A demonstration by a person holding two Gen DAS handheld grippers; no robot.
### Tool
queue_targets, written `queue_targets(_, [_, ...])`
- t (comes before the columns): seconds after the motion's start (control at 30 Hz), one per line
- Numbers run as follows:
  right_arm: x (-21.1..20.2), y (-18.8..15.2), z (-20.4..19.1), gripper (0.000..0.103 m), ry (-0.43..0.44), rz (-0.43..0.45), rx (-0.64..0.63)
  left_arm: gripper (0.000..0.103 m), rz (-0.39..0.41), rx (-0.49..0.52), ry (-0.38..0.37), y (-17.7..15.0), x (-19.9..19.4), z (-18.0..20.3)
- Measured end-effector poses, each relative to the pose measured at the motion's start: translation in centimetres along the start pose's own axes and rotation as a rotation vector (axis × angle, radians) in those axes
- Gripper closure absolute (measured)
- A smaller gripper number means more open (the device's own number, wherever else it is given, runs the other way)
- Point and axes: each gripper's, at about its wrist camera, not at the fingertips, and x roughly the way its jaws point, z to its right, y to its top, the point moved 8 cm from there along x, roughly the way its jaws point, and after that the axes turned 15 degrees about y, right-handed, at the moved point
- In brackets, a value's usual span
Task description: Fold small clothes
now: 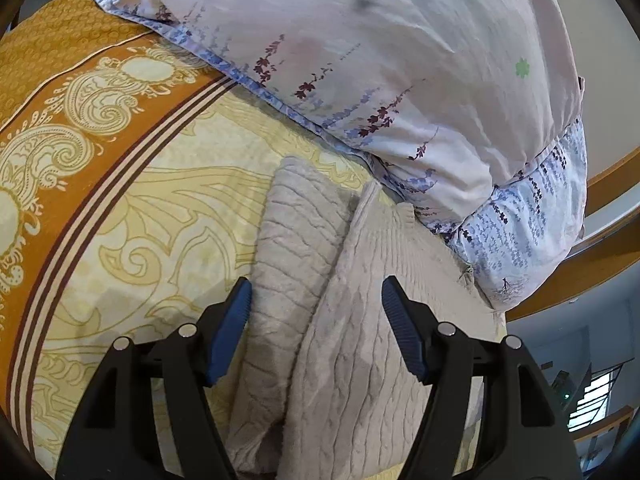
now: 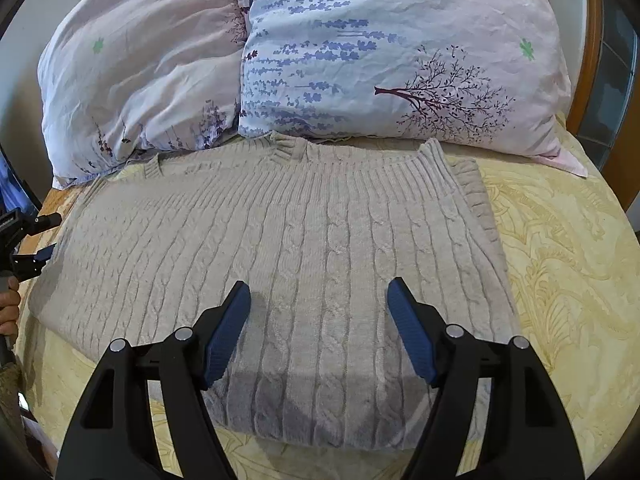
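A beige cable-knit sweater (image 2: 304, 240) lies flat on the bed, its ribbed neck towards the pillows and its side edges folded in. My right gripper (image 2: 319, 300) hovers open over the sweater's lower middle, with nothing between its blue pads. In the left wrist view the sweater (image 1: 360, 340) is seen from its side, with a folded-over part (image 1: 296, 240) lying beside the body. My left gripper (image 1: 316, 304) is open above that fold and holds nothing. The left gripper (image 2: 38, 258) also shows at the sweater's left edge in the right wrist view, with a hand (image 2: 8, 308) below it.
Two floral pillows (image 2: 140, 72) (image 2: 400, 40) lie against the sweater's neck end. The yellow patterned bedsheet (image 2: 560, 280) spreads to the right and front; its orange border (image 1: 60, 60) runs on the left. A wooden bed frame (image 1: 608, 176) edges the bed.
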Motion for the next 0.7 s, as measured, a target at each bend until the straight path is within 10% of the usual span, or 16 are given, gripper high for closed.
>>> queue_targets(0.4, [0.3, -0.2, -0.1, 0.027, 0.003, 0.007, -0.009, 0.051, 0.000, 0.004, -0.005, -0.3, 1.0, 1.8])
queue_targets(0.7, [0.3, -0.3, -0.1, 0.027, 0.017, 0.014, -0.004, 0.083, 0.007, 0.013, 0.045, -0.6, 0.9, 2.4])
